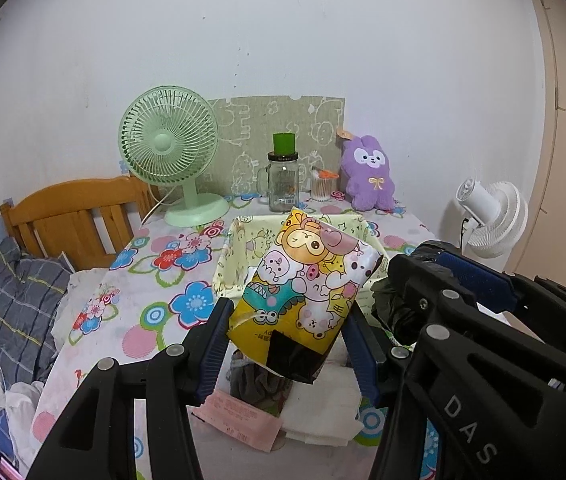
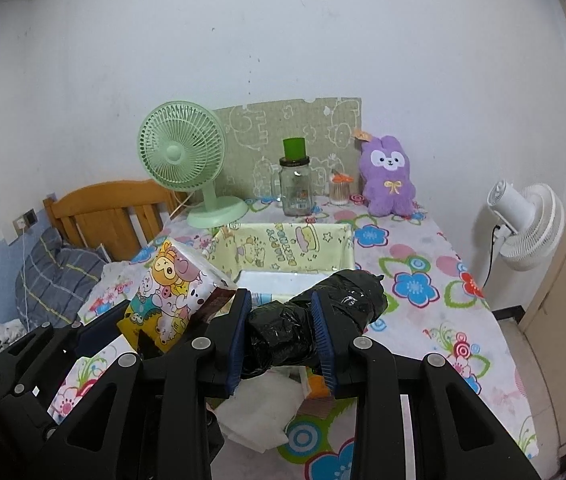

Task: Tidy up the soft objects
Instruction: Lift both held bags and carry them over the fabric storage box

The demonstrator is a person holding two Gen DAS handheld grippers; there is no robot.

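Observation:
My left gripper is shut on a cartoon-printed tissue pack, held up above the table; the same pack shows at the left of the right wrist view. My right gripper is shut on a black plastic-wrapped bundle, also lifted; it appears beside the left gripper as a dark bundle. Just beyond both stands a pale yellow fabric box with something white inside. Below the grippers lie white folded cloths, a pink packet and a dark cloth.
A flowered tablecloth covers the table. At the back stand a green desk fan, a glass jar with a green cup on top, a cotton-swab holder and a purple plush rabbit. A white fan stands right; a bed lies left.

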